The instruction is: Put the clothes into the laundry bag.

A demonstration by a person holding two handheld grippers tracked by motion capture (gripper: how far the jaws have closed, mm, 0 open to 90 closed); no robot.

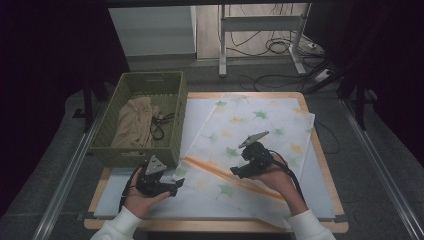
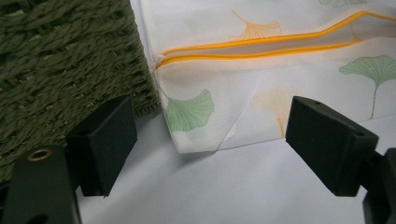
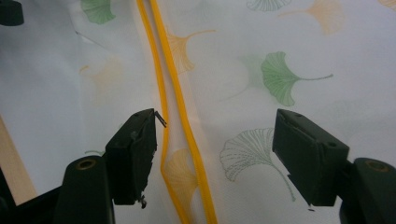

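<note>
A white cloth bag [image 1: 250, 130] printed with green and orange ginkgo leaves lies flat on the table, an orange zipper [image 1: 220, 172] running along its near side. My right gripper [image 1: 239, 170] hovers open over that zipper [image 3: 187, 121]. In the right gripper view the orange line passes between the jaws of the gripper [image 3: 222, 149], close to the left one. My left gripper [image 1: 174, 187] rests open at the bag's near left corner. In the left gripper view that corner [image 2: 196, 135] lies just ahead of the gripper [image 2: 215, 137], with nothing held.
A green woven basket [image 1: 177, 125] stands at the table's left, right beside the left gripper [image 2: 60, 60]. It holds a beige garment [image 1: 132, 125] and a black cord [image 1: 159, 125]. A white sheet [image 1: 320, 195] covers the wooden tabletop [image 1: 327, 170]. Dark floor and cables lie beyond.
</note>
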